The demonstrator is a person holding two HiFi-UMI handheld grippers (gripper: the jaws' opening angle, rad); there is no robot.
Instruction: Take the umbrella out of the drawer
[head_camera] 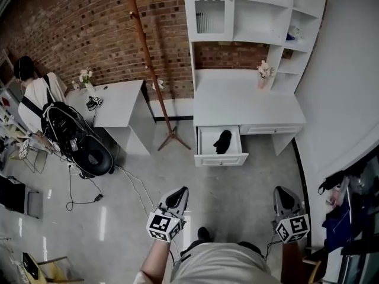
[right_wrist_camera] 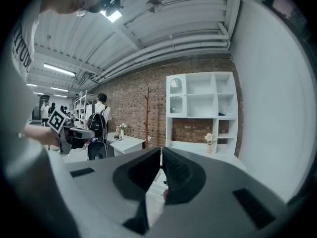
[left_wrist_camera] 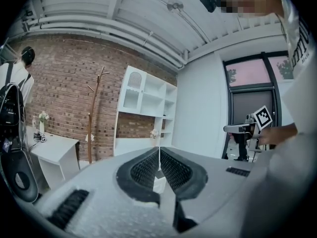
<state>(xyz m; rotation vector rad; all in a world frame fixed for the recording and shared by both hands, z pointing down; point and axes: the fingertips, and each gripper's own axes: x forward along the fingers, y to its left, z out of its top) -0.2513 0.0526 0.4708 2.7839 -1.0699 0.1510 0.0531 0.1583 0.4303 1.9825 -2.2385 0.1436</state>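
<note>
The white desk (head_camera: 249, 102) stands against the brick wall, and its left drawer (head_camera: 221, 158) is pulled out. Inside the drawer lies a black folded umbrella (head_camera: 222, 141). Both grippers hover over the floor well short of the desk, pointing toward it. My left gripper (head_camera: 180, 192) (left_wrist_camera: 159, 150) is shut with nothing between its pads. My right gripper (head_camera: 283, 193) (right_wrist_camera: 161, 150) also looks shut and empty. In the right gripper view the desk (right_wrist_camera: 198, 150) and the shelves above it lie straight ahead.
A white shelf unit (head_camera: 249, 10) sits on the desk. A wooden coat stand (head_camera: 155, 70) stands left of the drawer, next to a small white table (head_camera: 118, 102). Further left are a person with a backpack (head_camera: 35, 93), a black stroller (head_camera: 80, 138) and cables (head_camera: 89, 188).
</note>
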